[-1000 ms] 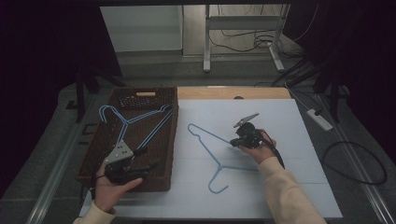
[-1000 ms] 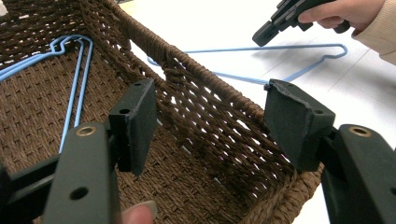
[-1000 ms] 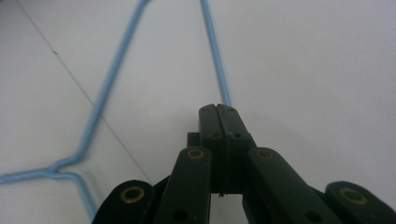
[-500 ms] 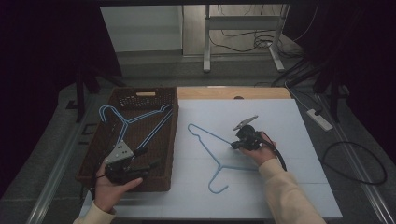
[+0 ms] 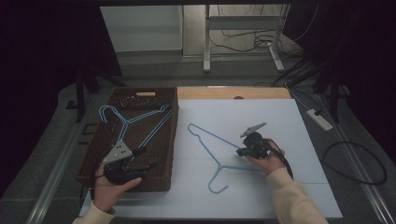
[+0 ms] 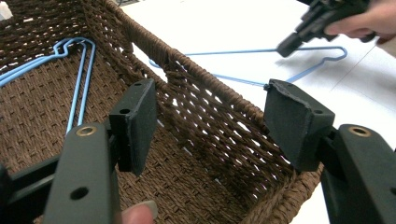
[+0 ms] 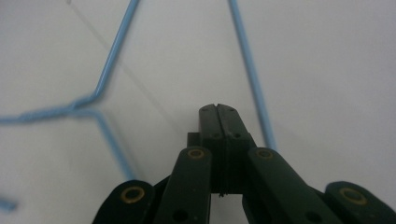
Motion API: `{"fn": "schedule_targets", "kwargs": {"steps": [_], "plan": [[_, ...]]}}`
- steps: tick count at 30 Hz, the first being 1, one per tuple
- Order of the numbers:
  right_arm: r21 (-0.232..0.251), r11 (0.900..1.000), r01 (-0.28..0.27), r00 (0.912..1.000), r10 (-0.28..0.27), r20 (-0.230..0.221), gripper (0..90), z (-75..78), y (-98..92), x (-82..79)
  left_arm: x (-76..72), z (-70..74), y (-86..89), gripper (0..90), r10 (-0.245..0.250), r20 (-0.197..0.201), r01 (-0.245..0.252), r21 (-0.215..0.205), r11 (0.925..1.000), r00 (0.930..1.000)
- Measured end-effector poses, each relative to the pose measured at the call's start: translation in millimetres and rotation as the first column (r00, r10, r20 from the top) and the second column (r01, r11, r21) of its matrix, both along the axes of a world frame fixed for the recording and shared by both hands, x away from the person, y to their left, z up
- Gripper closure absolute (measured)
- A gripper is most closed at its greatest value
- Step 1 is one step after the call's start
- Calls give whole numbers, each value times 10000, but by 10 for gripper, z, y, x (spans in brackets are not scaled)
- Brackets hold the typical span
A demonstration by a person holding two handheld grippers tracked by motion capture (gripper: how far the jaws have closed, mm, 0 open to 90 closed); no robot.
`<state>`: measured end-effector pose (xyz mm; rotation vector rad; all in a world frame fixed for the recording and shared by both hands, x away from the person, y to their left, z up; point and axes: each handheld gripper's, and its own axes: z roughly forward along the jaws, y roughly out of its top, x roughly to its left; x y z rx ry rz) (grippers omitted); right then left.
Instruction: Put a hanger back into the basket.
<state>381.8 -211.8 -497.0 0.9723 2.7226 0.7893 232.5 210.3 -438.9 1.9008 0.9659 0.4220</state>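
Observation:
A blue wire hanger (image 5: pixel 218 157) lies flat on the white table top (image 5: pixel 280 116). My right gripper (image 5: pixel 240 152) hovers low over it with its jaws shut and nothing between them. In the right gripper view the shut tips (image 7: pixel 218 110) point at bare table between two wires of the hanger (image 7: pixel 252 74). My left gripper (image 5: pixel 142 165) stands open over the near right corner of the brown wicker basket (image 5: pixel 159 95). In the left gripper view the basket's wall (image 6: pixel 219 116) runs between the open pads (image 6: pixel 140 116), untouched. More blue hangers (image 5: pixel 140 119) lie inside the basket.
The basket takes up the table's left side. A bare wooden strip (image 5: pixel 233 92) runs along the far edge of the white top. On the floor lie a power strip (image 5: pixel 320 119) and cables (image 5: pixel 355 163) at the right, and metal frame legs (image 5: pixel 243 37) stand beyond the table.
My right gripper has slid a little toward the person over the hanger. The hanger, the basket and my left gripper have stayed where they were.

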Motion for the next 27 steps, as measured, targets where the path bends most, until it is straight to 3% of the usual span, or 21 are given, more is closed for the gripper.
{"fn": "schedule_targets", "kwargs": {"steps": [2, 4, 7, 10, 11, 14, 22, 25, 27], "plan": [[0, 10000, 79, 10000, -79, -8, 900, 0, -39, -36, 0, 2, -3, 356, -10, 7, 10, -8, 10000, 10000], [-75, 9983, 576, 9983, -576, -18, 900, -11, -254, -121, 0, 4, -10, 356, -32, 6, 32, 1, 10000, 10000], [-185, 9955, 932, 9956, -932, -8, 900, -27, -382, -126, 0, 2, -23, 356, -51, 4, 51, 16, 10000, 10000], [-188, 9895, 1436, 9896, -1436, 25, 900, -56, -533, -70, 3, 4, -26, 356, -44, 8, 44, 23, 10000, 10000], [52, 9888, 1493, 9888, -1493, -75, 900, -70, -561, -33, 3, 6, -26, 356, -40, 14, 40, 30, 10000, 10000], [-37, 9892, 1464, 9892, -1463, 77, 900, -72, -556, 6, 4, 5, -23, 356, -27, 16, 27, 36, 10000, 10000], [-68, 9812, 1929, 9808, -1926, 305, 900, -70, -601, 330, 11, -8, -21, 356, -16, -25, 16, 74, 10000, 10000], [-294, 9690, 2451, 9686, -2434, 511, 900, -59, -616, 545, 15, -13, -20, 356, 0, -39, 0, 91, 10000, 10000], [-336, 9665, 2544, 9660, -2524, 554, 900, -56, -612, 570, 16, -15, -19, 356, -12, -31, 12, 107, 9999, 10000]]}}
